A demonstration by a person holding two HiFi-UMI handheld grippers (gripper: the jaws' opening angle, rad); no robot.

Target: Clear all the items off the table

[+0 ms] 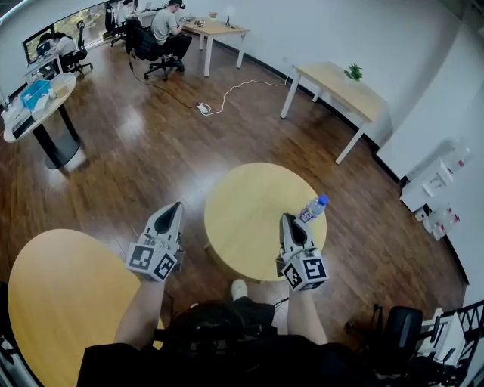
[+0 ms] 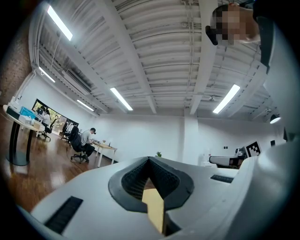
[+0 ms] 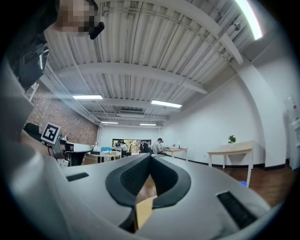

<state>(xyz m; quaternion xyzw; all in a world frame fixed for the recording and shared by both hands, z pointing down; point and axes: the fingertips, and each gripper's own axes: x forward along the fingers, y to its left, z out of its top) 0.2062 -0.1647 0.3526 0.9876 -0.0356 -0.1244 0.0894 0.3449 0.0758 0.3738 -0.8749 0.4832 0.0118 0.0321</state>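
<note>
The clear, blue-capped plastic bottle [image 1: 312,208] seemingly lies just right of the clenched, empty right claw [image 1: 289,221], cap pointing away. The left claw [image 1: 175,208], also clenched and empty, is farther off.

Open-plan office, wooden desks [image 1: 219,29], swivel chairs [image 1: 148,47], seated person [image 1: 164,23] at one, ceiling strip lights [image 2: 121,99]

bottle [image 1: 312,208] label too small to read. near round table [image 1: 53,295] cut off by left & btm edges. items [image 1: 32,92] on far left table [image 1: 54,102] too small to id.
</note>
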